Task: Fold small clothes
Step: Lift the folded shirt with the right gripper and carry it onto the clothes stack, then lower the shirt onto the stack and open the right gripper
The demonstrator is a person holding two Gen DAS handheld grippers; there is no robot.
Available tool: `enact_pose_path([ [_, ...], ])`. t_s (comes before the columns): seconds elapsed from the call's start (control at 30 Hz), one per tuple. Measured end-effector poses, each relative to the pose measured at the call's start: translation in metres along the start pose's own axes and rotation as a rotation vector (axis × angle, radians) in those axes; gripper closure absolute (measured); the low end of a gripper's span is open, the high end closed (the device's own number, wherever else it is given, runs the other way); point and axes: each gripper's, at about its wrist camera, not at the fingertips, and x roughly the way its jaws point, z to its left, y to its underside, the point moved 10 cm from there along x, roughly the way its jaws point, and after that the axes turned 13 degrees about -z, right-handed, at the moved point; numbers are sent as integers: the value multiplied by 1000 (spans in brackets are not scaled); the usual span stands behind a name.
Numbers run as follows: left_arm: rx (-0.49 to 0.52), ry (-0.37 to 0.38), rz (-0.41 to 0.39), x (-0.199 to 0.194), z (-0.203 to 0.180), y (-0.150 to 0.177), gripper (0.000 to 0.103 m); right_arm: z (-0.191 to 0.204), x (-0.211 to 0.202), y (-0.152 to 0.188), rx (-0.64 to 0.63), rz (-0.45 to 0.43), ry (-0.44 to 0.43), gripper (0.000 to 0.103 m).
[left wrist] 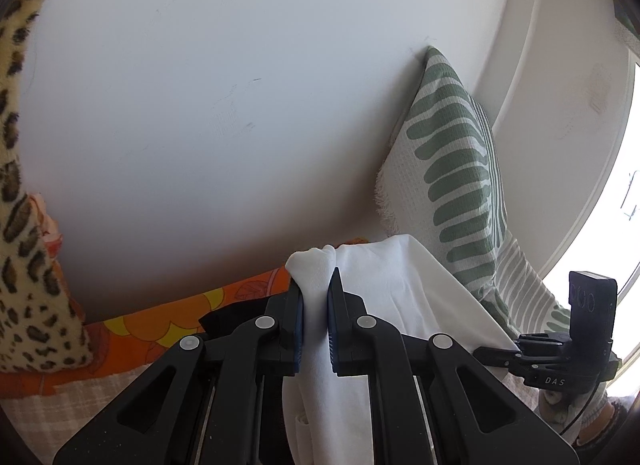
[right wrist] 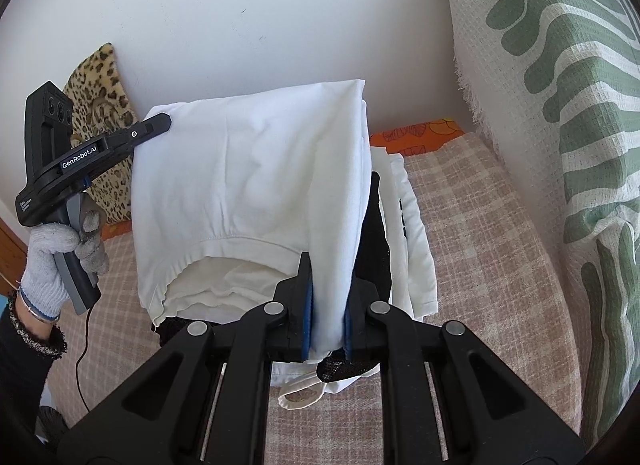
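Observation:
A folded white garment (right wrist: 248,169) hangs between my two grippers, above a stack of folded clothes. My left gripper (left wrist: 316,281) is shut on a bunched corner of the white garment (left wrist: 380,289); the right wrist view shows the left gripper (right wrist: 165,121) at the cloth's far left corner. My right gripper (right wrist: 329,273) is shut on the near right edge, its blue pads pressing the fabric. In the left wrist view the right gripper (left wrist: 496,355) shows from the side at the cloth's right edge. The stack below holds a black garment (right wrist: 376,233) and a white one (right wrist: 414,241).
The stack rests on a pink checked bed cover (right wrist: 488,249). A green-and-white patterned cushion (right wrist: 560,105) leans at the right and a leopard-print cushion (right wrist: 102,105) at the left against the white wall. An orange floral sheet (left wrist: 160,321) borders the wall. A gloved hand (right wrist: 50,261) holds the left gripper.

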Motion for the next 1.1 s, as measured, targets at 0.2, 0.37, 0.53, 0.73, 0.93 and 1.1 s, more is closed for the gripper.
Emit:
enact_pose_path([
  [0.2, 107, -85, 5, 8, 2, 5, 95, -5, 6, 3, -8, 7, 31, 91],
  [0.37, 156, -133, 16, 13, 5, 10, 95, -8, 8, 6, -13, 11, 44, 91],
  [0.53, 188, -161, 24, 18, 7, 13, 95, -8, 9, 8, -21, 15, 69, 91],
  [0.73, 246, -185, 22, 20, 4, 15, 95, -11, 12, 9, -8, 17, 82, 91],
  [0.93, 285, -202, 15, 21, 2, 15, 91, -11, 11, 10, -9, 14, 103, 91],
  [1.1, 277, -244, 6, 13, 10, 11, 75, -8, 2, 11, -14, -1, 124, 84],
])
